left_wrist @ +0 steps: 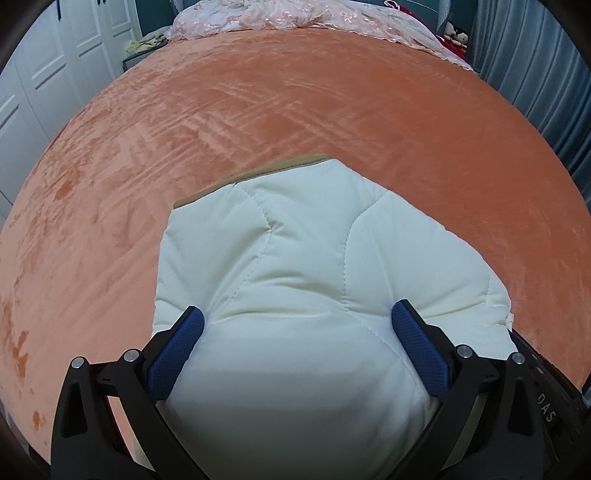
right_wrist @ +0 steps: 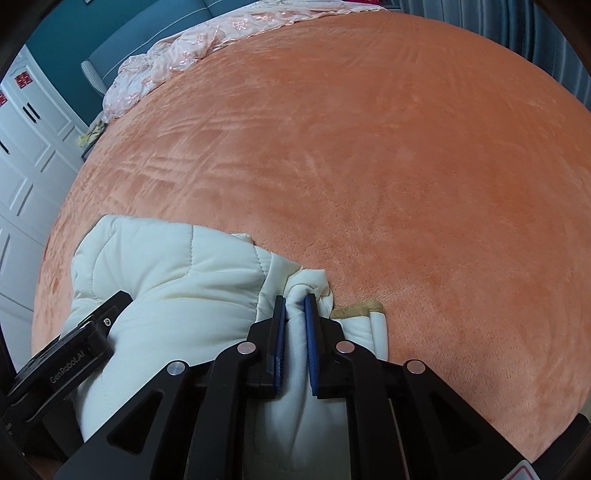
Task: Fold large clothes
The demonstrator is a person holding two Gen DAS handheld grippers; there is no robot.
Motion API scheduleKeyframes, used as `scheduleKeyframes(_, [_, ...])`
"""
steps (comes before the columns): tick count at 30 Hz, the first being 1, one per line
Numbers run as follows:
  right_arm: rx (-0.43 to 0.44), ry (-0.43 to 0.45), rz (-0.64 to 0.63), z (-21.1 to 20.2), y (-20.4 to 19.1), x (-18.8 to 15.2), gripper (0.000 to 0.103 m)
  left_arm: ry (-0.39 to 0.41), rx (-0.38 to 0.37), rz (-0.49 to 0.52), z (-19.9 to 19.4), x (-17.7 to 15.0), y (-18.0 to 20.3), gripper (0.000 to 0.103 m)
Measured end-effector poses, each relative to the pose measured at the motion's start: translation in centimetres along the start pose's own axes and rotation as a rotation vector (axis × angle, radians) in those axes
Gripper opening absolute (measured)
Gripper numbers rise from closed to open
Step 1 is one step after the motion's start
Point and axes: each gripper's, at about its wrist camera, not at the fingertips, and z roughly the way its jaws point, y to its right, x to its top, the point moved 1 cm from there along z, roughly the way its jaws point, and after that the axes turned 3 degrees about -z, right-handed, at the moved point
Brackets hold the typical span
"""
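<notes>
This is a bedroom in a home — nearly everything in view says so. A wide bed [left_wrist: 295,110] fills both views, covered by a plush orange blanket [right_wrist: 406,184]. At its far end lies a rumpled pink embroidered bedspread [left_wrist: 295,16], with a padded blue headboard [right_wrist: 147,40] behind it against a teal wall. On the left stand white panelled wardrobe doors [left_wrist: 48,62] with dark handles (two carry red paper cut-outs in the right wrist view). On the right hang grey-blue pleated curtains [left_wrist: 535,74], and a small stuffed toy [left_wrist: 456,33] sits at the far right corner of the bed — a lived-in, domestic room.
</notes>
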Motion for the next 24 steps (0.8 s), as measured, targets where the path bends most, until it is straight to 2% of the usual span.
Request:
scheduleKeyframes(11, [-0.016,0.072,-0.007,-0.2,0.0,-0.7,0.009,0.036,0.034,0.013,0.2,-0.2,0.3,0.098])
scheduleKeyframes(15, [-0.022,0.062,-0.020,-0.7,-0.1,-0.5,0.010,0.020,0.032,0.011,-0.2,-0.1,0.2,0.098])
scheduleKeyframes(18, [-0.037,0.064,-0.024,-3.5,-0.2,0.2,0.013,-0.015,0.030,0.012,-1.8,0.2,-0.2,0.098])
scheduleKeyframes(21, [0.043,0.116,0.002,-8.5,0.0,0.1,0.015,-0.025,-0.011,-0.018,-5.0,-0.6,-1.2,0.098])
scheduleKeyframes(24, [0.091,0.140,-0.037,-12.2,-0.5,-1.2,0.019,-0.046,-0.061,-0.041,-7.7,-2.3,-2.1,0.098])
